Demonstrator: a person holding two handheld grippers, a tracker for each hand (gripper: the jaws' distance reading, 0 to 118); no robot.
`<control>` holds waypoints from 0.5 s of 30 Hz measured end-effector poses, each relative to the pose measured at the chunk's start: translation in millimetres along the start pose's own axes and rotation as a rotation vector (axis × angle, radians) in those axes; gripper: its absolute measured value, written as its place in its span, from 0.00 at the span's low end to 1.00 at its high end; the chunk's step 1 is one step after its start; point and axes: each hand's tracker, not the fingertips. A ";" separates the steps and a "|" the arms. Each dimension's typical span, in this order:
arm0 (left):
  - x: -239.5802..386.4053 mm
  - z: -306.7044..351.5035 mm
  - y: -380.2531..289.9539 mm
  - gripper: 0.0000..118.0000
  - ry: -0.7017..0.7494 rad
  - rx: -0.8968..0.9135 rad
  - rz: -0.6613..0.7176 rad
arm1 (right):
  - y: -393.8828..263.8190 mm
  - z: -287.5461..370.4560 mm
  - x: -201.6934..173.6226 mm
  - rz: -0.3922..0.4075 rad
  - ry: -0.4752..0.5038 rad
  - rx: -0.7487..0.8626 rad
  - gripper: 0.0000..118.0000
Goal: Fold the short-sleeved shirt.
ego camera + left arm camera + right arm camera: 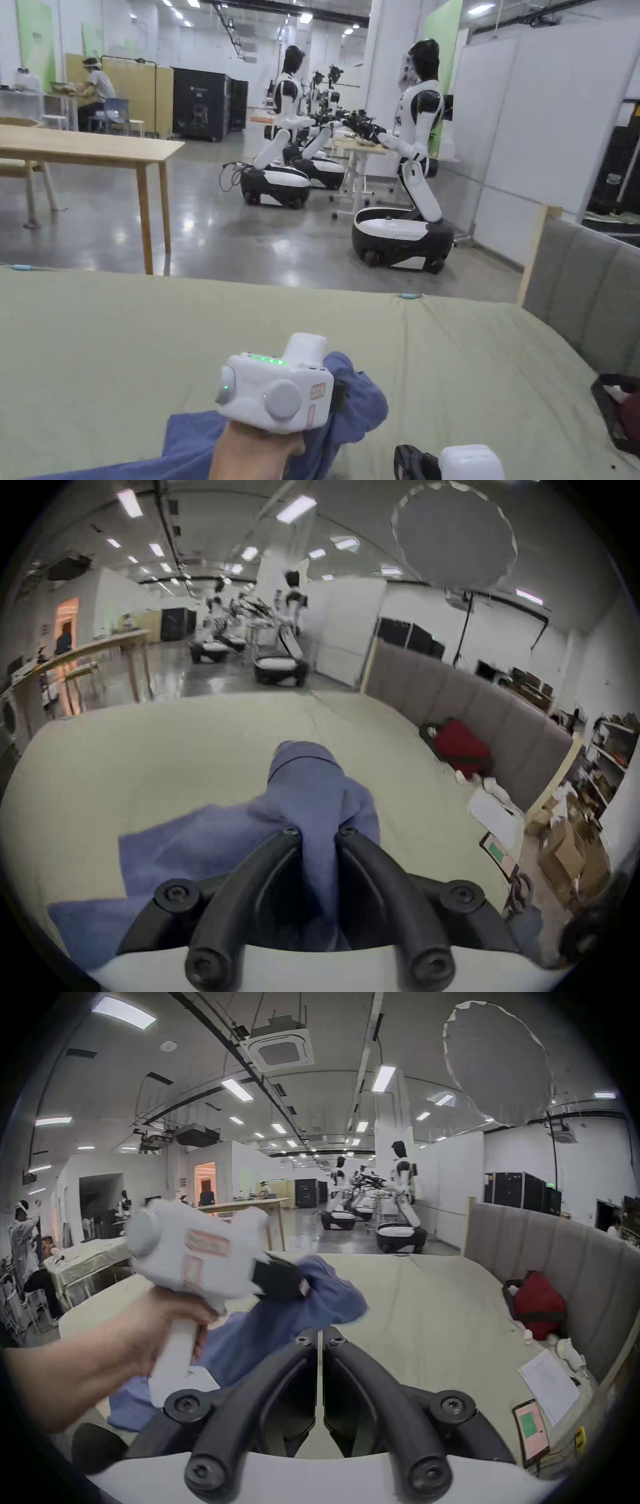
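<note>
A blue short-sleeved shirt (350,406) lies on the pale green bed sheet (125,337) near its front edge. One part is lifted into a bunch (311,778). My left gripper (318,833) is shut on that bunch, with fabric pinched between both jaws. In the head view a hand holds the left gripper (340,395) just above the shirt. From the right gripper view, the left gripper (287,1283) grips the raised cloth (329,1297). My right gripper (320,1340) is shut with nothing between its jaws, low and to the right of the shirt. Its black jaws (409,462) show at the head view's bottom edge.
A red bag (460,750) sits against the grey padded headboard (581,287) on the right. A paper sheet (550,1387) and a phone (530,1428) lie at the bed's right edge. Humanoid robots (406,206) and a wooden table (87,150) stand beyond the bed.
</note>
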 end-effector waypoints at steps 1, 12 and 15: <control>10.7 -21.7 -5.8 0.08 0.004 -0.033 0.001 | -4.6 -1.2 10.0 -0.004 -0.016 -0.003 0.03; 53.0 -103.1 -70.0 1.00 0.135 -0.132 -0.021 | -30.4 -7.3 77.5 -0.049 -0.078 -0.052 0.03; 40.5 -66.3 -58.0 0.94 0.168 -0.065 -0.110 | -25.5 -3.5 73.0 -0.056 -0.063 -0.051 0.03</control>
